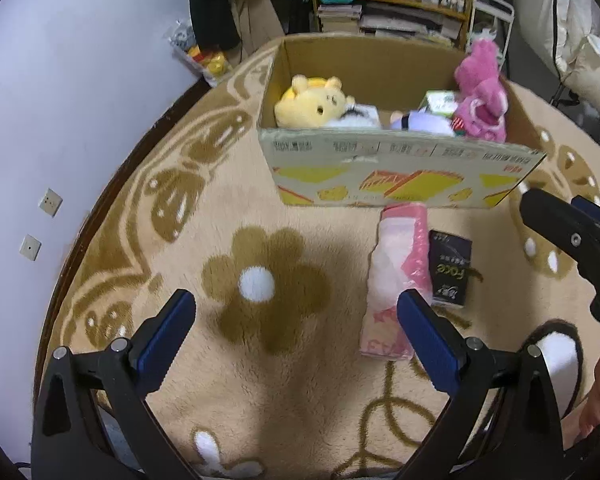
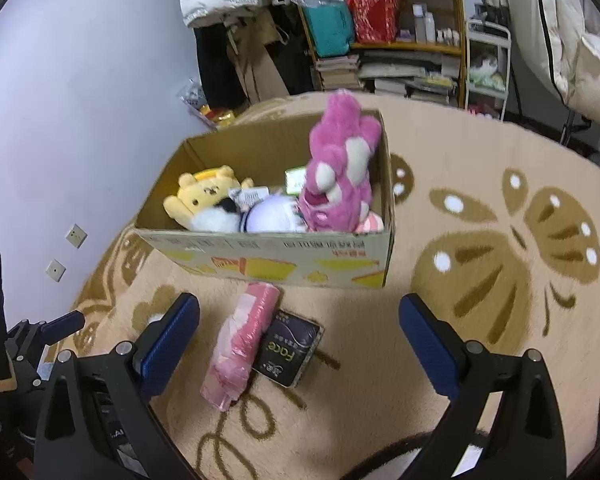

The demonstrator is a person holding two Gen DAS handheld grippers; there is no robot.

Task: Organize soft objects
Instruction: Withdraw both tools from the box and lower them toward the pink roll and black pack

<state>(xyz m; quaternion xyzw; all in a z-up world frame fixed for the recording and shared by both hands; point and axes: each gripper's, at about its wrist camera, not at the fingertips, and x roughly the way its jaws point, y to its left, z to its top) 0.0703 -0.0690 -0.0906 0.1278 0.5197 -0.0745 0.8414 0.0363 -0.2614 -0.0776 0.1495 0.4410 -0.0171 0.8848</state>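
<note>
While my left gripper (image 1: 296, 316) hangs over the rug (image 1: 228, 400) with its blue pads spread wide and nothing between them, my right gripper (image 2: 300, 320) is just as wide apart and just as bare. From the left wrist view I see the right tool's black finger reaching in at the right edge.

Just ahead of both tools lie two packs, touching side by side. The pink pack (image 2: 240, 344) is a long, soft, crinkled plastic bundle, rosy on one side and whitish on the other, lying lengthwise with its far end almost at the box. In the left view my right pad overlaps its near end (image 1: 396, 268). Beside it is the dark pack (image 2: 290, 354), small and flat, black with pale lettering.

Beyond them stands the box (image 2: 268, 264), open-topped cardboard with yellow and red print on its front. Inside, at the left, a yellow bear (image 2: 206, 196) lies on its back, plump and fuzzy, with round ears. Next to it is a white and lavender plush (image 2: 268, 218), rounded; I cannot tell what it is. At the right end a pink bear (image 2: 340, 168) sticks up above the rim, shaggy, with pale patches. A green packet (image 2: 294, 180) peeks out behind it.
</note>
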